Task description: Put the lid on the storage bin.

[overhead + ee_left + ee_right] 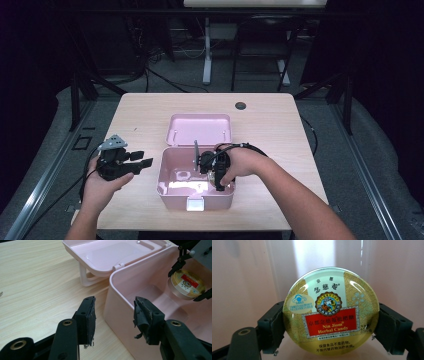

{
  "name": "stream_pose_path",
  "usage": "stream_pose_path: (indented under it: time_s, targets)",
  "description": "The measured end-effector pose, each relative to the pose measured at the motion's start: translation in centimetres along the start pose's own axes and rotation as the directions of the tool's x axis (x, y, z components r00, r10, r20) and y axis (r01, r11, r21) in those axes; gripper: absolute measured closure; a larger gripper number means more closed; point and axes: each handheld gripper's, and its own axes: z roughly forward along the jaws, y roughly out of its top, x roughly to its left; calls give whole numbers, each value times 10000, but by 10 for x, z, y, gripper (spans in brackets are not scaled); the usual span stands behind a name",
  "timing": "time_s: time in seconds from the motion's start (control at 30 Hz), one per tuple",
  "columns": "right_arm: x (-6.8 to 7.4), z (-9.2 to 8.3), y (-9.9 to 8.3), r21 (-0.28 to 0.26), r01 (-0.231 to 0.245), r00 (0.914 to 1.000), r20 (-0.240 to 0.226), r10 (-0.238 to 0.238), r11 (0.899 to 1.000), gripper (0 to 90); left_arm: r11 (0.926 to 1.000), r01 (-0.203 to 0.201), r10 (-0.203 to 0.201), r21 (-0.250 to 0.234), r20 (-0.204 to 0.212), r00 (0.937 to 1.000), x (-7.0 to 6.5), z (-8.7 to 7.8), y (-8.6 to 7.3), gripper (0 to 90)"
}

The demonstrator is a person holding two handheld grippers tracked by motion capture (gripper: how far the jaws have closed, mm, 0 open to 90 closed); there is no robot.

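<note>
Pale wood-grain covers the counter (145, 107), which carries one pink plastic box (172, 187) set toward its near edge, about midway between the left and right edges. The box stands open: its lid (200, 129) is folded back flat toward the far edge, resting on the counter behind the box, and a small white latch shows on the box's near wall. In the left gripper view the lid (105, 255) lies upturned beyond the box's rounded corner (120, 290).

A person's right hand reaches in from the near edge and holds the right tool (216, 172) down inside the box's right half. That tool (329, 327) is clamped on a round candy tin (330, 311), one pad pressed to each side of it, the gold, white and red label facing the camera and reading "Nin Jiom Herbal Candy". The tin (186, 285) hangs within the box, above its floor, close to the right wall.

The left tool (142, 160) is held off the box's left side, near the left edge, above the counter. Its jaws (113, 315) stand wide apart with nothing between them, pointing at the box's left wall.
</note>
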Motion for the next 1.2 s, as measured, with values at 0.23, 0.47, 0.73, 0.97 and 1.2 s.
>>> stream_pose_path:
  time_s: [0.23, 0.47, 0.73, 0.97, 1.2]
  targets:
    - [-1, 4, 2, 16, 68, 9999, 115, -68, 10000, 196, 10000, -37, 37, 50, 13, 10000, 0, 0, 0, 515]
    - [0, 11, 1, -40, -104, 9999, -76, 104, 9999, 196, 10000, 15, -15, 61, 15, 10000, -1, 1, 0, 515]
    - [0, 11, 1, -250, 69, 9999, 114, -66, 9997, 196, 9999, 2, -2, 114, 14, 10000, 0, 2, -1, 515]
    - [1, 12, 1, -299, 269, 9991, 325, -259, 9992, 196, 9999, -25, 25, 119, 26, 10000, -1, 4, -1, 515]
    - [-1, 13, 3, -384, 398, 9986, 370, -384, 9985, 196, 9999, -40, 40, 155, 17, 10000, -1, 5, -1, 515]
